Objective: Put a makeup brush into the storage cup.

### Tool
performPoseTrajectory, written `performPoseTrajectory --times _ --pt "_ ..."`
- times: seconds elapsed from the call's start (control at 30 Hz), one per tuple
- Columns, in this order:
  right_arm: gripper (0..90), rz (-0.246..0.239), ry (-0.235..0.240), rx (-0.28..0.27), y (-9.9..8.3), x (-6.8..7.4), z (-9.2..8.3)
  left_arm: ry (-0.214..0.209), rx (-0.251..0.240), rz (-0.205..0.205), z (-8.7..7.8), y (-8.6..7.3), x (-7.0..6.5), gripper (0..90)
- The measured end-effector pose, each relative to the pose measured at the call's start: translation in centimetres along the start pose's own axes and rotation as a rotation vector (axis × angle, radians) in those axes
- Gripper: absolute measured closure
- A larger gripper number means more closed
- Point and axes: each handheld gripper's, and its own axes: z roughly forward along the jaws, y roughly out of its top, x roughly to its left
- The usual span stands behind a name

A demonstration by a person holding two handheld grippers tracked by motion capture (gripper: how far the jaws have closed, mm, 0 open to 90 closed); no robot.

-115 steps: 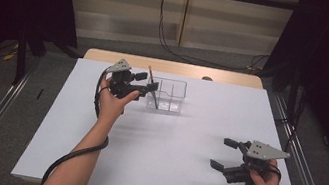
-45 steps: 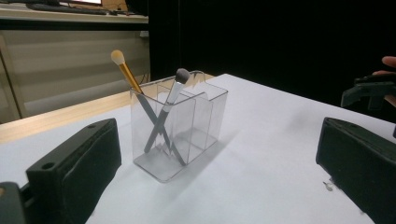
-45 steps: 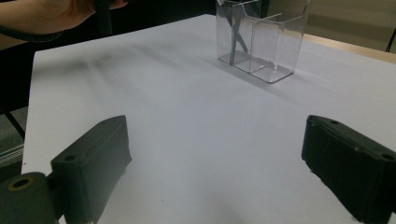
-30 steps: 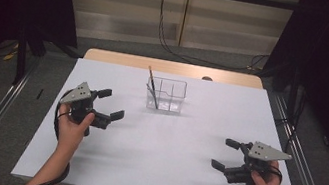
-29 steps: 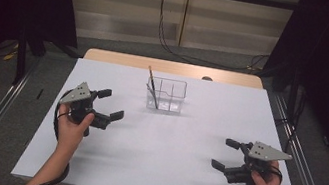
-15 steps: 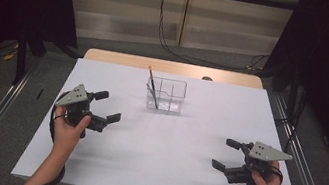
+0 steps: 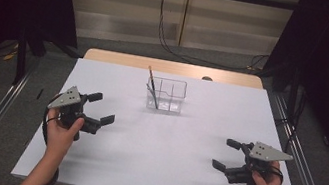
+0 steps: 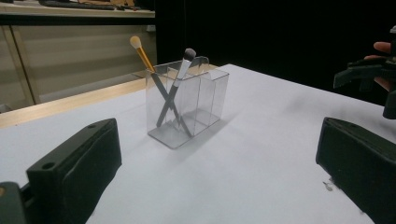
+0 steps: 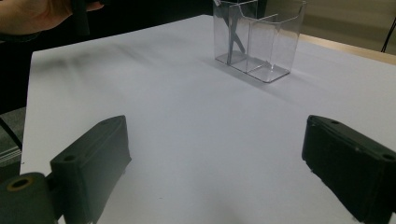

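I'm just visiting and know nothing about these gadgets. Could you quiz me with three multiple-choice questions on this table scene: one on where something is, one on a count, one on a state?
1. Where do the brushes stand?
A. Flat on the table
B. In the clear organizer
C. In the right gripper

2. How many brushes are in the organizer?
A. One
B. Two
C. Four

3. How are the left gripper's jaws?
A. Open, holding nothing
B. Shut on a brush
C. Shut on the organizer

Answers:
1 B: the brushes lean crossed inside one end compartment of the clear organizer, which sits at the far middle of the table.
2 B: the left gripper view shows two handles, one with a pale tip, one with a dark tip.
3 A: the left gripper has its jaws spread wide with only table between them; the right gripper looks the same.
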Motion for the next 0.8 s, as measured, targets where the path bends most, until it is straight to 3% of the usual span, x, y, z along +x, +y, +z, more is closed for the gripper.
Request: performPoseTrajectory --times 0.8 --pt "7.3 0.002 -0.002 0.002 0.0 0.0 0.0 0.014 0.014 0.023 -2.1 -0.3 0.0 0.1"
